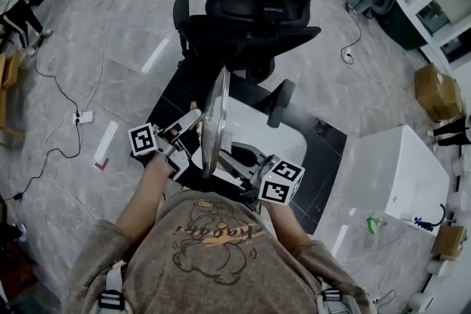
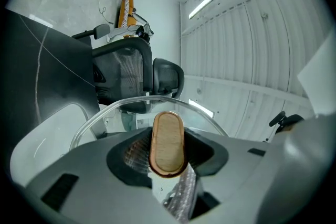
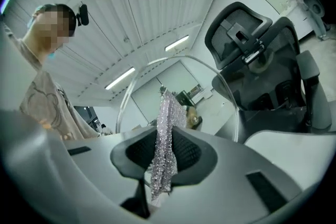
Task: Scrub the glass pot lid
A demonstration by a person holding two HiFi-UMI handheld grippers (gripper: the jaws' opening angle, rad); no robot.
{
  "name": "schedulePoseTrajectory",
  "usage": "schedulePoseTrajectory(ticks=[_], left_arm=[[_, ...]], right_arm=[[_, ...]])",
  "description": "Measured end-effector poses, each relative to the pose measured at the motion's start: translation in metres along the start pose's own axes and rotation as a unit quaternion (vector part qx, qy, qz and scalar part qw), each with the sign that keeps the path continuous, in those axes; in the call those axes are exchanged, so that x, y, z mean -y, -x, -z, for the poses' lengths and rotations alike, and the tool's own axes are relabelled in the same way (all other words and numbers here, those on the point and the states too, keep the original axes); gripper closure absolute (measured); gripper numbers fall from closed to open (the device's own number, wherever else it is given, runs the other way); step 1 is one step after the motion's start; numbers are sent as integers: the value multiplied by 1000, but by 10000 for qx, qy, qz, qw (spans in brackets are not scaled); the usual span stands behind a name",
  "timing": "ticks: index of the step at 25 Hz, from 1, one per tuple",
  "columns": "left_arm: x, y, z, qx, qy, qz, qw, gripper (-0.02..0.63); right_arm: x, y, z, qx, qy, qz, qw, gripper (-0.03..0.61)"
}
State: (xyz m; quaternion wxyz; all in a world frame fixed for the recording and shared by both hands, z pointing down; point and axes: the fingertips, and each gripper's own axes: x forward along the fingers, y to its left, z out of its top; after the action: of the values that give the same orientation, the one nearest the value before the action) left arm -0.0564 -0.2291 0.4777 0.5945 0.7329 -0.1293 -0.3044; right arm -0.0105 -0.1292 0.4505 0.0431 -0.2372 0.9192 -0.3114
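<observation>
The glass pot lid (image 1: 215, 120) stands upright on edge between my two grippers, above a white table (image 1: 283, 130). My left gripper (image 1: 190, 133) is shut on the lid's oval wooden knob (image 2: 168, 142), and the lid's clear rim (image 2: 131, 103) arcs behind the knob. My right gripper (image 1: 229, 158) is shut on a silver chainmail scrubber (image 3: 165, 139), which hangs against the lid's other face. The rim (image 3: 231, 97) curves over the scrubber in the right gripper view. Through the glass, the scrubber (image 2: 181, 198) shows below the knob.
A black office chair (image 1: 254, 15) stands just beyond the table, on a dark floor mat (image 1: 327, 158). A white cabinet (image 1: 394, 173) is at the right. Cables (image 1: 59, 92) trail over the grey floor at the left.
</observation>
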Motion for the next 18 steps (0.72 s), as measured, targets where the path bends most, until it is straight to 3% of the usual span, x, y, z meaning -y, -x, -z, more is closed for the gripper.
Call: schedulePoseTrajectory(ticks=[5, 10, 18], left_arm=[[-5, 1, 2, -31, 67, 0, 10000, 433], [-5, -1, 9, -151, 134, 11, 9998, 434], [-3, -7, 16, -324, 174, 103, 9993, 433]], right_arm=[[-10, 6, -39, 539, -50, -123, 9985, 492], [-6, 11, -74, 1008, -20, 22, 9949, 492], [27, 4, -104, 1306, 98, 376, 9907, 492]])
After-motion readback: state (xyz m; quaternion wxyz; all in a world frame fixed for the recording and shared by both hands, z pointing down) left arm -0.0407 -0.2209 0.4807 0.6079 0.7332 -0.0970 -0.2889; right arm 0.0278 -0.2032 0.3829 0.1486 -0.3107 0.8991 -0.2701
